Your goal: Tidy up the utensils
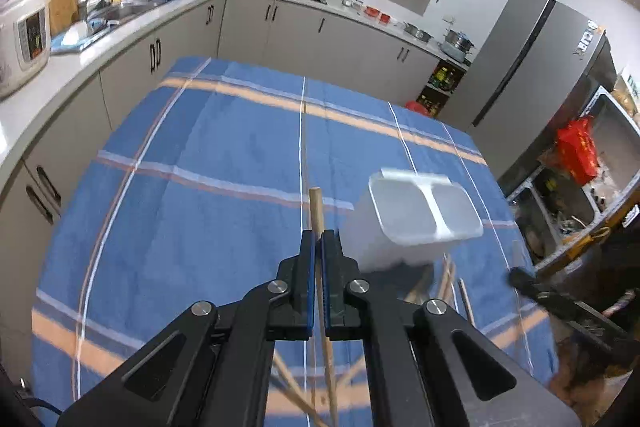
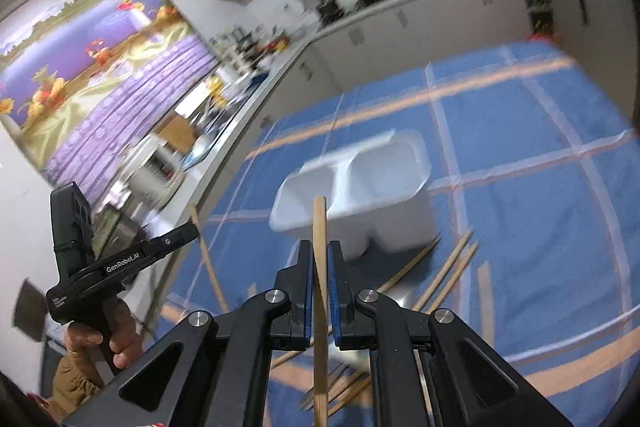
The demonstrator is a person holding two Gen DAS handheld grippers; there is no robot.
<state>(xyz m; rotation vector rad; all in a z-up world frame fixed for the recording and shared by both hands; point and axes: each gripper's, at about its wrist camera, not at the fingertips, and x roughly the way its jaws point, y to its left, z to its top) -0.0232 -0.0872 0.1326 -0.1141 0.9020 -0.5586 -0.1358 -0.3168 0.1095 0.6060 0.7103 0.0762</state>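
In the left wrist view my left gripper (image 1: 319,235) is shut on a wooden chopstick (image 1: 316,211) that sticks out past the fingertips, above the blue checked tablecloth (image 1: 200,227). A white two-compartment holder (image 1: 424,215) stands just right of it. In the right wrist view my right gripper (image 2: 320,245) is shut on another chopstick (image 2: 319,223), whose tip points at the holder (image 2: 360,183). To its left the left gripper (image 2: 188,231), held by a hand (image 2: 108,339), carries its chopstick (image 2: 210,267). Several loose chopsticks (image 2: 448,267) lie on the cloth beside the holder.
More loose chopsticks (image 1: 450,277) lie near the holder's foot and under my left gripper. A grey kitchen counter (image 1: 120,39) with a rice cooker (image 1: 24,35) runs along the left and back. A fridge (image 1: 532,67) and cluttered shelves (image 1: 568,187) stand past the table's right edge.
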